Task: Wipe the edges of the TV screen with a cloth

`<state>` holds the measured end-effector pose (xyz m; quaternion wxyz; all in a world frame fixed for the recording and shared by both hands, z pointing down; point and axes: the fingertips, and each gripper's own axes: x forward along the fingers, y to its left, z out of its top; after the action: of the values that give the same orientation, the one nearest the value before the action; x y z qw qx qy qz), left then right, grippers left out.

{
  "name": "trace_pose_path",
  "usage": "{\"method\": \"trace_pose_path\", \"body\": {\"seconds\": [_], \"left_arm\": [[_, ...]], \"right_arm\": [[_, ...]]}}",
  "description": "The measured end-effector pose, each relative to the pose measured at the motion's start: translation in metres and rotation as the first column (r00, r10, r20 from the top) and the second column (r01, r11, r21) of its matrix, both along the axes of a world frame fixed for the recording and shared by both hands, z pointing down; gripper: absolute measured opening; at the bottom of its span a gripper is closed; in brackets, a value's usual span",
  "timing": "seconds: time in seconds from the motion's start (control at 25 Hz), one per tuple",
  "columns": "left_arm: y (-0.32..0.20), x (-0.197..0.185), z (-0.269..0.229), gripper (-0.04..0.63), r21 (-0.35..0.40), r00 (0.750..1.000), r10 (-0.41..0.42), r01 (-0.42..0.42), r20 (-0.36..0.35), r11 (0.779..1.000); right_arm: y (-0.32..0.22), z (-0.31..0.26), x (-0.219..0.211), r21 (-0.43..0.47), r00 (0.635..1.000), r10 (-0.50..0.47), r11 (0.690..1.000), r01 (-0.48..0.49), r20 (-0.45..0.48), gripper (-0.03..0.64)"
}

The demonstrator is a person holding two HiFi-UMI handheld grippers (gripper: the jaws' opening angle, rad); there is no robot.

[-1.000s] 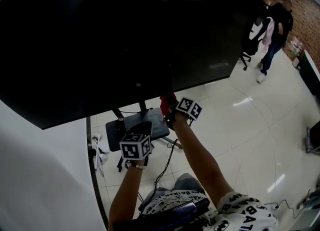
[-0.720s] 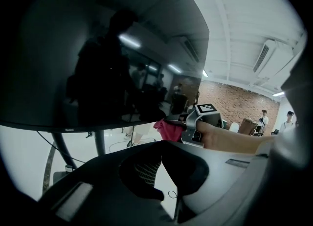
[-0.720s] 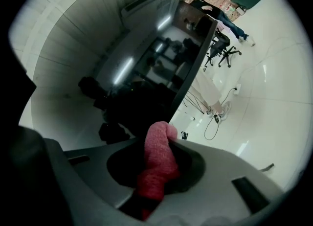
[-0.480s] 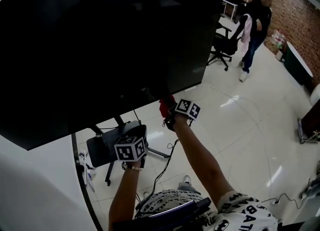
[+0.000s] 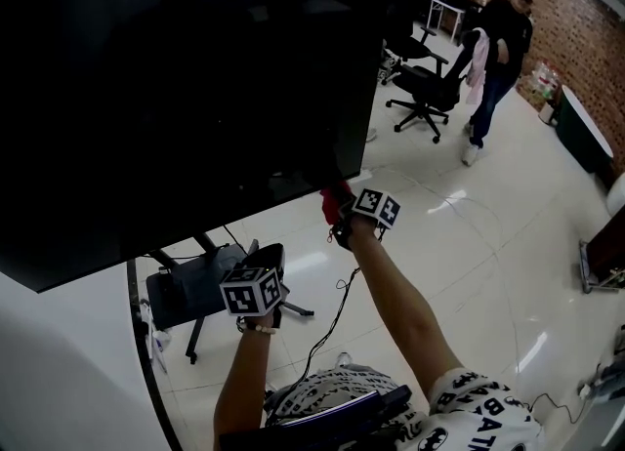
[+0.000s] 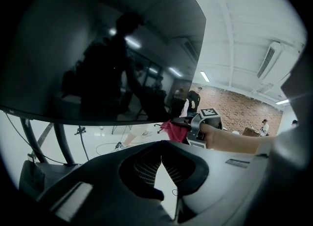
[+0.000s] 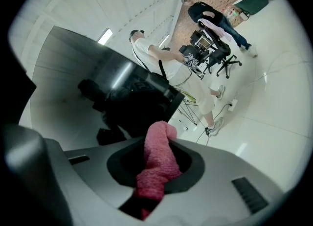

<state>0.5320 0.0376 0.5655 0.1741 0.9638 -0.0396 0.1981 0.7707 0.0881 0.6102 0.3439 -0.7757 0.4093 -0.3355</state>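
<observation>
Dark TV screen (image 5: 195, 98) above a glossy white floor (image 5: 488, 244). The outstretched right gripper (image 5: 340, 209) pinches a red cloth (image 5: 333, 198) at the screen's bottom edge. The left gripper (image 5: 270, 256) hangs lower, jaws together, empty.

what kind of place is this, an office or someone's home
Most likely an office or shared workspace: a large TV screen on a floor stand, black swivel office chairs on a glossy white floor, and a brick wall at the back.

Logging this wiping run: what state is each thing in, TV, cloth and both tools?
TV screen: dark, showing only reflections.
cloth: bunched, gripped, at the screen's bottom edge.
right tool: shut on the cloth.
left tool: shut, empty, below the screen.
</observation>
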Motion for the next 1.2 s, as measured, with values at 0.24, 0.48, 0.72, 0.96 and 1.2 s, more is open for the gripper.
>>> {"method": "trace_pose_path", "body": {"seconds": [0.24, 0.48, 0.72, 0.96, 1.2], "left_arm": [[0.011, 0.014, 0.008, 0.002, -0.004, 1.0, -0.017, 0.017, 0.009, 1.0], [0.02, 0.017, 0.008, 0.002, -0.014, 0.999, -0.047, 0.048, 0.012, 0.999], [0.005, 0.002, -0.014, 0.002, -0.005, 0.995, -0.087, 0.087, -0.053, 0.996], [-0.033, -0.032, -0.021, 0.002, -0.015, 0.984, -0.138, 0.137, -0.112, 0.99], [-0.054, -0.061, -0.03, 0.002, 0.045, 0.975, -0.176, 0.184, -0.138, 0.982]], "right_arm": [[0.029, 0.005, 0.04, -0.038, 0.999, 0.011, 0.999, -0.012, -0.031, 0.077], [0.047, 0.002, 0.044, -0.056, 0.997, -0.033, 0.998, 0.03, -0.068, 0.077], [0.064, -0.025, 0.025, -0.149, 0.97, -0.092, 0.987, 0.059, -0.224, 0.077], [0.046, -0.048, -0.045, -0.296, 0.874, -0.24, 0.948, 0.117, -0.423, 0.077], [0.03, -0.063, -0.129, -0.402, 0.759, -0.37, 0.902, 0.156, -0.535, 0.077]]}}
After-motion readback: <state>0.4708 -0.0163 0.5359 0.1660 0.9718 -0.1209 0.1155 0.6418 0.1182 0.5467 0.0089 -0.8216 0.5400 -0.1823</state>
